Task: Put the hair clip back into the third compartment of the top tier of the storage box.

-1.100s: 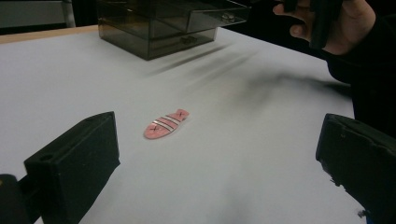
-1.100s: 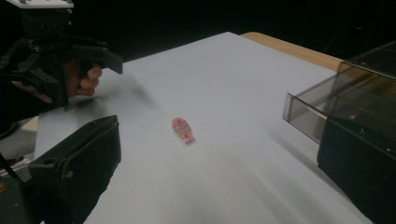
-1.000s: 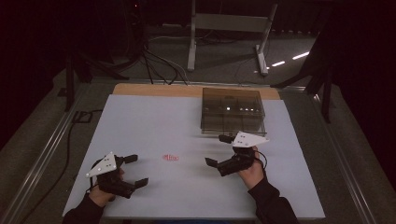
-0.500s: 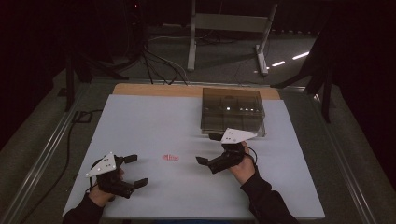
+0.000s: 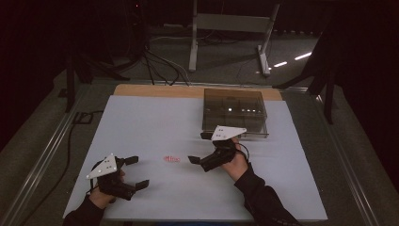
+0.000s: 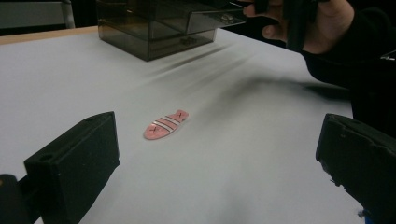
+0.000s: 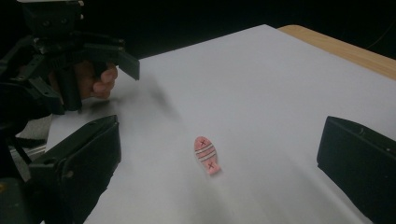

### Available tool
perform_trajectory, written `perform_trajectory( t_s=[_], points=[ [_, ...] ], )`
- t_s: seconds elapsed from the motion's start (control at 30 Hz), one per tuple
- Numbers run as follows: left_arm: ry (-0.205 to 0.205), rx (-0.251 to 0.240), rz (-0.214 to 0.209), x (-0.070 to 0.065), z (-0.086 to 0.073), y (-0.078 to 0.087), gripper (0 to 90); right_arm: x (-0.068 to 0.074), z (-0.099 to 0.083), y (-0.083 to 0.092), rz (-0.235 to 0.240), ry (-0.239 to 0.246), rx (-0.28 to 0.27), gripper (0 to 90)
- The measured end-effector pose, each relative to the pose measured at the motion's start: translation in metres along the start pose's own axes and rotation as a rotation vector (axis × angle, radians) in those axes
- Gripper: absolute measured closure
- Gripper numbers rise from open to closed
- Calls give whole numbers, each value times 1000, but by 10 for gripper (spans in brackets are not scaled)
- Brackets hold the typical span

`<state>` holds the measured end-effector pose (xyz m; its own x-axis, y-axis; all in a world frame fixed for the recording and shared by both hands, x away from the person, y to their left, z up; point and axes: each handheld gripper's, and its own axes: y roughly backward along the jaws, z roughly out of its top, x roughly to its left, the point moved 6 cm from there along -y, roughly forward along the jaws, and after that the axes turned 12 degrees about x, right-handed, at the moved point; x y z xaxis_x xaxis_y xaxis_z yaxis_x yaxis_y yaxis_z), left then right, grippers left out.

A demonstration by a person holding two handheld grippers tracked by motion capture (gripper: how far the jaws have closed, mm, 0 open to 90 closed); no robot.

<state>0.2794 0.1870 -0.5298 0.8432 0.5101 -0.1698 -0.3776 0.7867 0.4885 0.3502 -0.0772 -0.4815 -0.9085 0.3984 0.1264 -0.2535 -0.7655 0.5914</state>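
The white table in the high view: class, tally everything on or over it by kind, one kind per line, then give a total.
Pink fish-shaped piece: 1
Smoky clear drawer box: 1
Hand-held gripper, left and right: 2
Total: 4

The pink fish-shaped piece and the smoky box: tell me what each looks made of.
Pink fish-shaped piece: probably moulded plastic or rubber; flat, matte, uniform pink with pale stripes and small x marks. Smoky box: likely tinted transparent acrylic or similar hard plastic; its inner compartments show through the walls, and the top catches bright reflections.
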Motion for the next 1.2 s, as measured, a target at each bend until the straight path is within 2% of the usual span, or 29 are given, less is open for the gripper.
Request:
perform_trajectory(
  t_s=[0.27, 0.43, 1.03, 1.2],
  points=[
    [4, -3, 1, 0, 0, 1, 5, -1, 5, -16, 23, 2, 20, 0],
    [2, -5, 2, -1, 0, 1, 5, -5, 10, -26, 41, -12, 28, 0],
    [-2, -2, 2, -1, 0, 1, 5, -13, 8, -47, 67, -34, 80, 0],
    [-2, -1, 3, -1, 0, 1, 4, -15, 5, -52, 73, -17, 97, 0]
  ],
)
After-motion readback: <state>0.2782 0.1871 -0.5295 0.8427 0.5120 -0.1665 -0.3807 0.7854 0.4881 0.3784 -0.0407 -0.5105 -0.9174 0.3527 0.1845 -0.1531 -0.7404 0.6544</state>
